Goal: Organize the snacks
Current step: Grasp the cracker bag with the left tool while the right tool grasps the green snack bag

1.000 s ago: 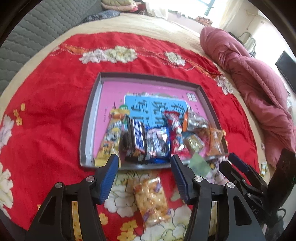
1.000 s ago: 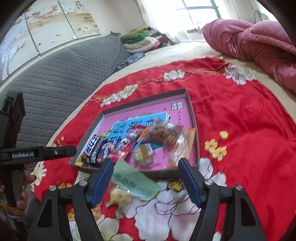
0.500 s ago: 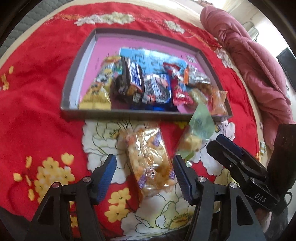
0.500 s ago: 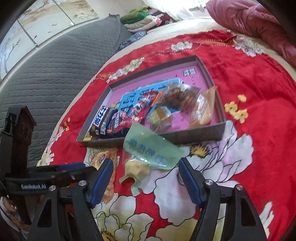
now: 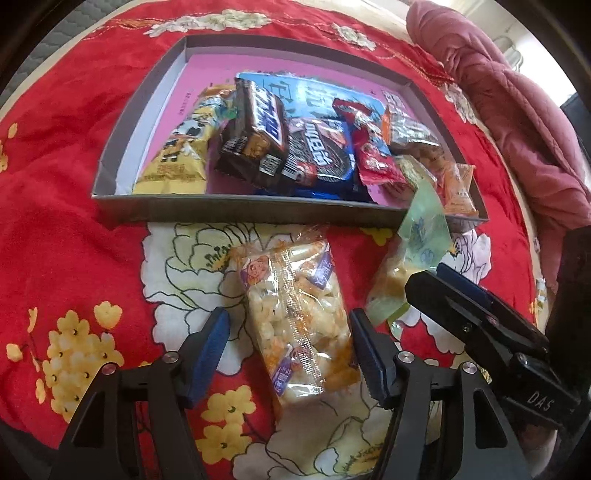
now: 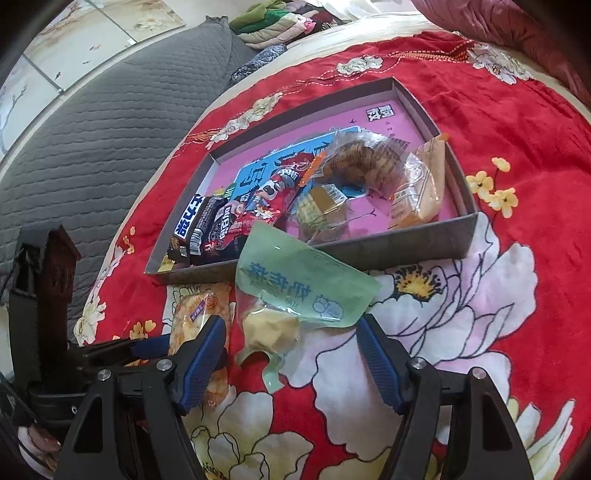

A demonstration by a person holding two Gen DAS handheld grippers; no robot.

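Observation:
A grey tray (image 5: 236,212) with a pink floor holds several snack packs, among them a dark chocolate bar pack (image 5: 255,136). In front of it on the red cloth lies a clear pack of puffed snacks (image 5: 299,314). My left gripper (image 5: 290,339) is open and straddles this pack, fingers either side. A pale green pack (image 6: 295,284) lies to its right, leaning on the tray wall (image 6: 406,243). My right gripper (image 6: 291,350) is open, its fingers either side of the green pack's lower end. The puffed pack also shows in the right wrist view (image 6: 195,314).
The red flowered cloth (image 5: 55,221) covers a bed. A pink quilt (image 5: 517,129) lies to the right. A grey padded headboard (image 6: 92,129) and folded clothes (image 6: 280,22) lie behind. The other gripper's black body shows in each view (image 5: 498,339).
Both grippers moved down and forward toward the cloth. The left now straddles the puffed snack pack, the right the green pack. Both stayed open.

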